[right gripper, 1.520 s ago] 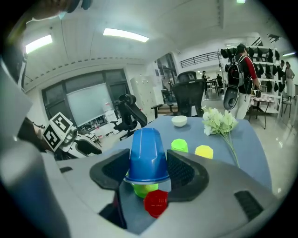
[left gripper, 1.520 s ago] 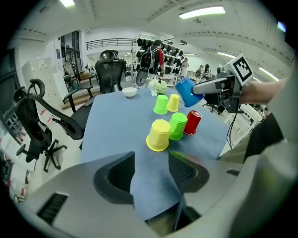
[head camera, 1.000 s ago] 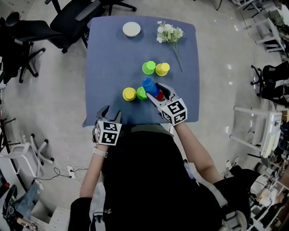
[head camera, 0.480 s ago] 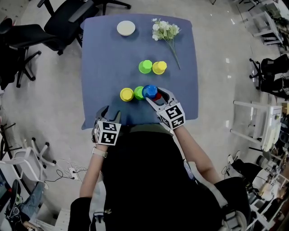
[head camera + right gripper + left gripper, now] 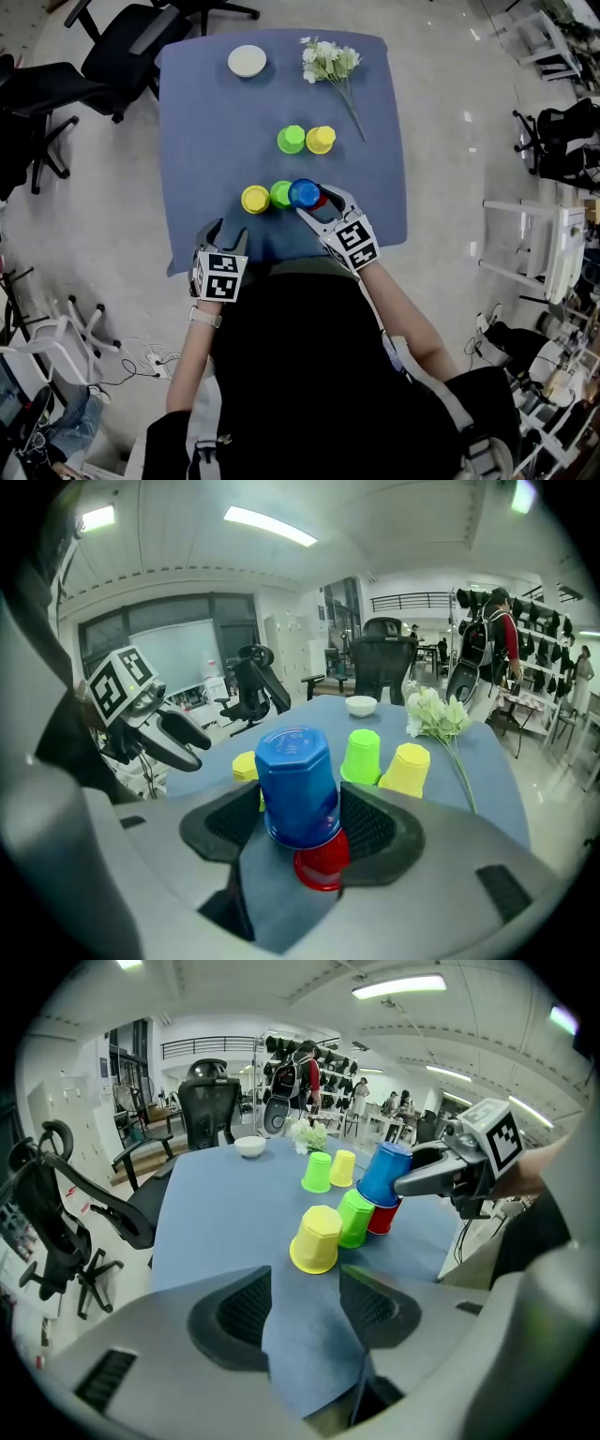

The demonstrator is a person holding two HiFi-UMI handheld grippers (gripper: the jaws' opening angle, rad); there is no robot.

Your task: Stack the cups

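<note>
No words, numbers, labels or brand names are showing clearly enough to be read anywhere in the scene.

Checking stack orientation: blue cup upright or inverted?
Inverted: the blue cup has its closed base up, rim down over the red cup, clamped in the right gripper.

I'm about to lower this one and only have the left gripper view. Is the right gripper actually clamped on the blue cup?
Observer: Yes. The right gripper view shows the right gripper with a jaw pad pressed against each side of the blue cup.
Operator: Is it centred over the red cup?
Observer: Not quite. In the head view the red cup peeks out past the blue cup's right edge.
</note>
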